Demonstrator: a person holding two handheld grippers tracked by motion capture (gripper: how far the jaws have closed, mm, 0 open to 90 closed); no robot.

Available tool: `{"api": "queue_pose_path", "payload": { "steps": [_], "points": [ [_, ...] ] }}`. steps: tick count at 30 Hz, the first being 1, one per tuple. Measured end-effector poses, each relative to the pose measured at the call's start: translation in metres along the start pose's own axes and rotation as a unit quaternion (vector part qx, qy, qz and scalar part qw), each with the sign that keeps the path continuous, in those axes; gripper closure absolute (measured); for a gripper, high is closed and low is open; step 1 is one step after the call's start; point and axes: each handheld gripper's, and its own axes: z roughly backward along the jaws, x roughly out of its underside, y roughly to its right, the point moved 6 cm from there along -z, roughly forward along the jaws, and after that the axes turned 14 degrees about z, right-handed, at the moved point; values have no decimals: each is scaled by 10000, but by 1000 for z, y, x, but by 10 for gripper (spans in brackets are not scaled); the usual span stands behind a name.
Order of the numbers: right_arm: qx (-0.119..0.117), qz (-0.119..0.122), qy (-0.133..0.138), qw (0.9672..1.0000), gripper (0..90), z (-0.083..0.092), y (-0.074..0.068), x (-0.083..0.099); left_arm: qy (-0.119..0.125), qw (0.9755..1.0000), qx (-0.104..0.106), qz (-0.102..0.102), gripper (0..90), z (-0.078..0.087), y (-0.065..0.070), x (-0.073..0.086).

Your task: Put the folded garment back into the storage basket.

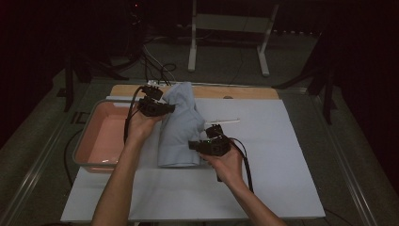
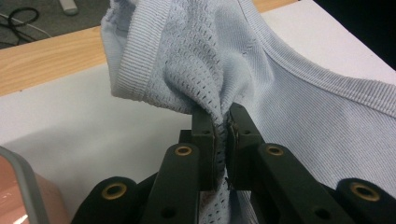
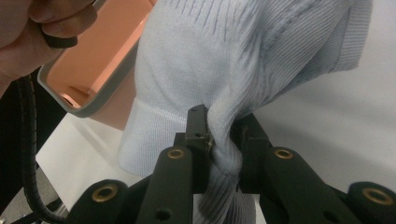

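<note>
The surface [image 1: 282,155] is covered by a large white sheet, with a strip of bare wood [image 1: 235,92] showing along its far edge. Beyond it, on the dim floor, stand the white legs of a frame [image 1: 228,42] and some loose cables [image 1: 157,66].

At the left of the surface sits a shallow pink tray with a grey rim [image 1: 89,141]; in the right gripper view its corner [image 3: 84,105] shows just behind the cloth, and in the left gripper view a bit of its rim [image 2: 21,177] shows at the lower left.

A pale blue knitted garment [image 1: 181,125] lies lengthwise in the middle of the sheet, just right of the tray, bunched and partly lifted between the two hands. Its far end reaches the wooden strip and its near end rests flat on the sheet. The left gripper view shows ribbed edging and an open mesh knit [image 2: 196,60]; the right gripper view shows a folded ribbed hem [image 3: 154,135].

The left claw [image 1: 167,108], held in the person's left hand [image 1: 141,125], is at the far left side of the garment, and its jaws are pressed onto a gathered fold of the mesh fabric [image 2: 222,121]. The right claw [image 1: 195,145], held in the right hand [image 1: 230,165], is at the near right side, its jaws pinching a thick fold of the cloth [image 3: 224,135].

A thin white stick-like object [image 1: 226,121] lies on the sheet just right of the garment; what it is cannot be told.
</note>
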Motion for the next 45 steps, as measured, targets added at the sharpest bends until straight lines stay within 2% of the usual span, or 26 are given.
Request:
{"api": "queue_pose_path", "payload": {
  "steps": [13,27,35,45],
  "points": [
    [-70,66,37,9999,784,-5,-9,-15,99,9999,23,54,848,8,-6,-8],
    [-47,81,63,9999,784,-13,-9,-23,172,9997,-19,168,848,13,-14,-14],
    [-73,59,129,9999,784,-15,-13,-32,199,9997,-118,112,848,21,-15,-21],
    [-111,110,178,9997,784,-18,-20,-44,244,9994,-190,142,848,27,-21,-26]
  ]
}}
